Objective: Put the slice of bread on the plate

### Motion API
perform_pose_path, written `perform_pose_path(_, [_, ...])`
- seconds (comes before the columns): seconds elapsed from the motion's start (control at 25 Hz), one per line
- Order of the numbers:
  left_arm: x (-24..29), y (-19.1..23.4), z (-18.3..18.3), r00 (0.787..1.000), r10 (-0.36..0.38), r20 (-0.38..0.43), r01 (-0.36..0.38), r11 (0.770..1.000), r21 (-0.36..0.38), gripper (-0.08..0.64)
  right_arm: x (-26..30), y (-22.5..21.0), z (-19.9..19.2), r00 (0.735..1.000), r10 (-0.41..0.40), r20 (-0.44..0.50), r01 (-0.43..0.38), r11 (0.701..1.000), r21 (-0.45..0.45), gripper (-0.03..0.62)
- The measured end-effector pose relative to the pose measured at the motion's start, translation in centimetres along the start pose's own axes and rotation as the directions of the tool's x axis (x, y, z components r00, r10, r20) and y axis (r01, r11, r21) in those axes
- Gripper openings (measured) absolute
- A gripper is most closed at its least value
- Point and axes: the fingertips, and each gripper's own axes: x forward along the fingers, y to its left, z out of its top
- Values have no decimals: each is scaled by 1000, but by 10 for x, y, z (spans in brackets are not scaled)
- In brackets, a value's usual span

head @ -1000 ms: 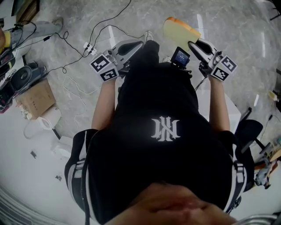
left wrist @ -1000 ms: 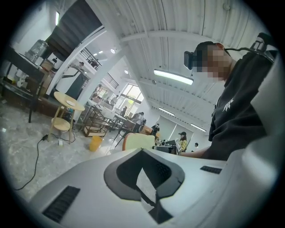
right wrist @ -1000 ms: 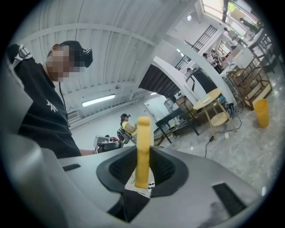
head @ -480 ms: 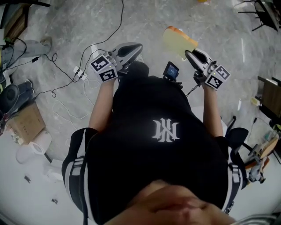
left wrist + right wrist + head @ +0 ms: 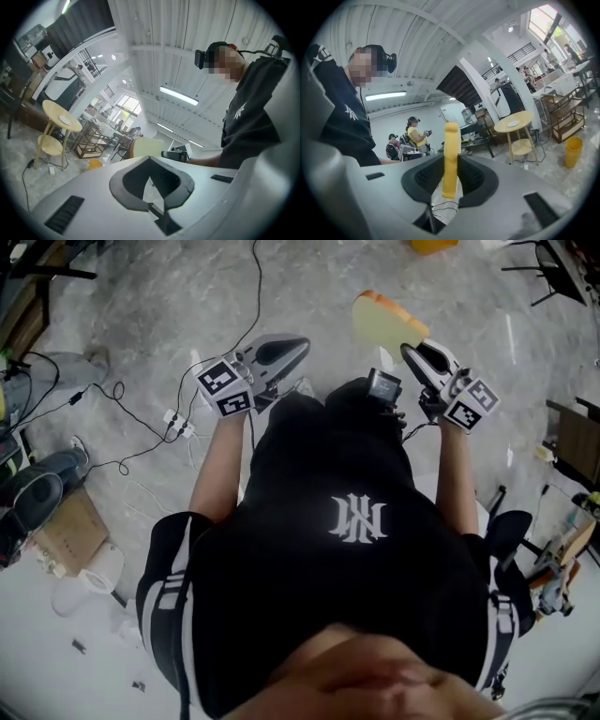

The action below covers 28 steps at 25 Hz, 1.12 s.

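Glossy marble floor (image 5: 141, 306) (spongy matt bread (image 5: 384, 322))

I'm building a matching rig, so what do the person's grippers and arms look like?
The left gripper and the right gripper are pale grey plastic shells tapering to a point, with dark grey pads inside. Each carries a cube of black-and-white square markers. The person wears a black short-sleeved T-shirt with white sleeve stripes.

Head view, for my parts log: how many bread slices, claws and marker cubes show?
bread slice: 1
left claw and right claw: 2
left marker cube and right marker cube: 2
Total: 5
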Motion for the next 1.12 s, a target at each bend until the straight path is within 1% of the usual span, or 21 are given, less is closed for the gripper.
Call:
perform_pose_path(0.12, [8, 22, 9, 1000, 2, 0, -2, 1000, -8, 12, 16, -17, 13, 1000, 9, -6, -9, 1000, -12, 84])
perform_pose_path(0.24, [11, 21, 11, 1000, 1, -3, -1, 1000, 9, 12, 16, -15, 16, 1000, 25, 4, -25, 999, -37, 84])
perform_pose_path(0.32, [20, 30, 16, 1000, 13, -8, -13, 1000, 19, 12, 20, -28, 19, 999, 38, 10, -37, 998, -41, 84])
perform_pose_path(0.4, [41, 57, 31, 999, 33, -19, -32, 999, 25, 12, 34, -63, 31, 999, 50, 14, -50, 998, -29, 83])
perform_pose_path(0.48, [71, 90, 54, 999, 46, -27, -45, 999, 25, 12, 49, -107, 54, 997, 70, 26, -70, 998, -4, 83])
perform_pose_path(0.56, [95, 113, 71, 998, 54, -28, -53, 998, 27, 12, 57, -139, 73, 995, 90, 35, -90, 996, 4, 83])
perform_pose_path(0.72, [104, 123, 74, 996, 83, -33, -81, 995, 59, 12, 60, -148, 82, 991, 125, 39, -123, 992, -38, 83])
perform_pose_path(0.8, [114, 131, 84, 994, 102, -29, -100, 993, 71, 12, 61, -159, 91, 988, 147, 40, -145, 988, -43, 84])
perform_pose_path(0.84, [125, 141, 94, 993, 114, -25, -112, 991, 68, 12, 64, -174, 100, 986, 160, 37, -159, 987, -34, 83])
perform_pose_path(0.96, [170, 201, 133, 986, 166, -17, -165, 985, 51, 12, 89, -248, 136, 978, 209, 19, -209, 978, 5, 83])
perform_pose_path(1.0, [179, 216, 142, 983, 182, -14, -181, 982, 50, 12, 97, -265, 143, 975, 224, 11, -224, 975, 8, 83])
perform_pose_path(1.04, [183, 222, 146, 980, 197, -11, -196, 979, 51, 12, 102, -274, 146, 971, 237, 4, -237, 971, 5, 84])
perform_pose_path(1.12, [181, 218, 146, 976, 220, -11, -219, 974, 56, 12, 104, -275, 145, 966, 260, 3, -260, 966, 4, 84])
